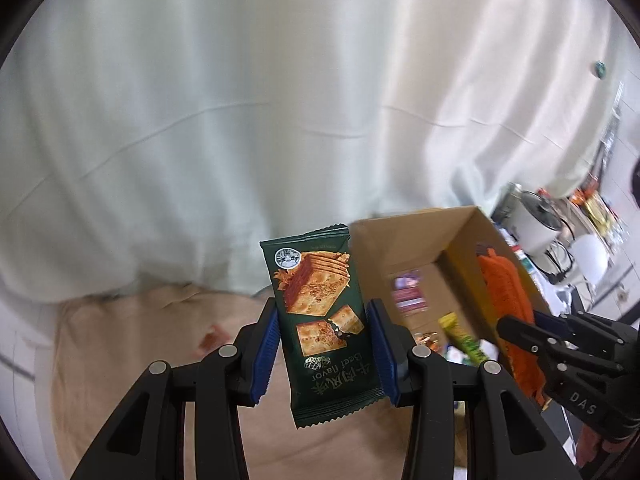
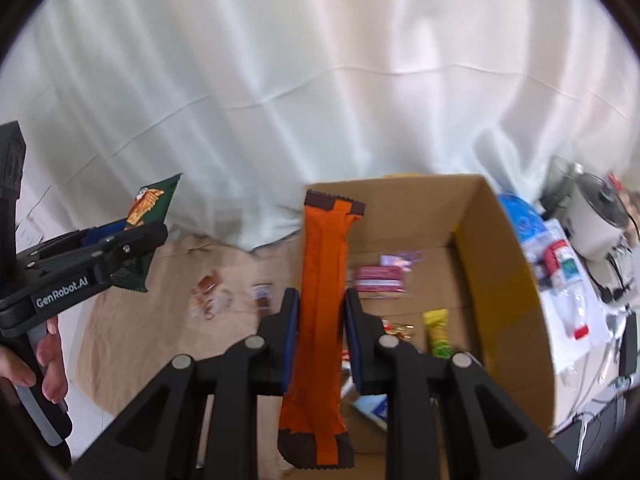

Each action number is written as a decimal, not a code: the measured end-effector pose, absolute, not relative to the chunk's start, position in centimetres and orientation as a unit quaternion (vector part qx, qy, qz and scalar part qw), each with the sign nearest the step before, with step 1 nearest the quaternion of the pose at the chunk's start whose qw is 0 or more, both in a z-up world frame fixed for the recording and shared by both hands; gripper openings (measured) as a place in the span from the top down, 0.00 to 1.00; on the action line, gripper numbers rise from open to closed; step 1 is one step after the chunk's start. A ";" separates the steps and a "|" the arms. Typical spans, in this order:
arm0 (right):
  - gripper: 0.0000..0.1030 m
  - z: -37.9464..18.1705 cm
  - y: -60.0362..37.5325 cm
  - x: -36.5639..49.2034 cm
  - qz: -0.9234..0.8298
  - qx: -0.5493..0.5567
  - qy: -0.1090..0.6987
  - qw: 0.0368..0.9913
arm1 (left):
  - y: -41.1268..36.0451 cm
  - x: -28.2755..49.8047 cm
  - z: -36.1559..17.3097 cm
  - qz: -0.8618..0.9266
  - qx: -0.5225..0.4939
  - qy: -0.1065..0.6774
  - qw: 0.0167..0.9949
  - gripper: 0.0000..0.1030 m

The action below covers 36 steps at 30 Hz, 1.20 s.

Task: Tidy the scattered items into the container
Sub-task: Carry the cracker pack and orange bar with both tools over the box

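While both tongs carry snacks toward the cardboard box (image 2: pixel 500 280) at frame right, left tongs (image 1: pixel 326 344) clamp a green cracker packet (image 1: pixel 320 320); right tongs (image 2: pixel 320 332) pinch an orange wrapper (image 2: pixel 320 320).

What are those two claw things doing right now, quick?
Left gripper: closed on a green cracker packet.
Right gripper: closed on an orange snack packet, beside the cardboard box.
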State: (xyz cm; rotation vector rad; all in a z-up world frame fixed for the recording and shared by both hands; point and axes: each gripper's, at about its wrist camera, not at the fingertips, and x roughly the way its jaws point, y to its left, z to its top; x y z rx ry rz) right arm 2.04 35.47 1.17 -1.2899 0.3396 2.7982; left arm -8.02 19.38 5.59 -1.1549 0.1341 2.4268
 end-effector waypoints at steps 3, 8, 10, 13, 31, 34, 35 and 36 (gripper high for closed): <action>0.75 0.9 37.4 2.6 0.901 -0.416 0.118 0.041 | 22.4 -8.2 5.5 0.872 -0.419 0.059 0.247 0.57; 0.75 -0.1 40.4 3.2 0.893 -0.425 0.132 0.068 | 27.2 -8.1 5.1 0.859 -0.421 0.072 0.284 0.57; 0.75 -0.5 41.3 3.7 0.890 -0.430 0.135 0.075 | 29.0 -8.1 4.8 0.853 -0.424 0.075 0.295 0.57; 0.75 -1.2 42.5 4.1 0.885 -0.437 0.136 0.085 | 31.0 -8.1 3.9 0.845 -0.432 0.076 0.307 0.57; 0.75 -3.7 44.6 5.7 0.871 -0.459 0.151 0.092 | 36.4 -7.7 -1.3 0.821 -0.470 0.096 0.311 0.57; 0.75 -3.7 44.6 5.9 0.870 -0.459 0.154 0.093 | 36.6 -7.6 -1.1 0.820 -0.467 0.099 0.315 0.57; 0.74 -3.6 44.5 6.0 0.871 -0.458 0.154 0.092 | 36.6 -7.6 -1.1 0.820 -0.466 0.100 0.316 0.57; 0.74 -3.6 44.4 5.9 0.869 -0.462 0.151 0.092 | 36.7 -7.6 -1.0 0.820 -0.465 0.101 0.317 0.57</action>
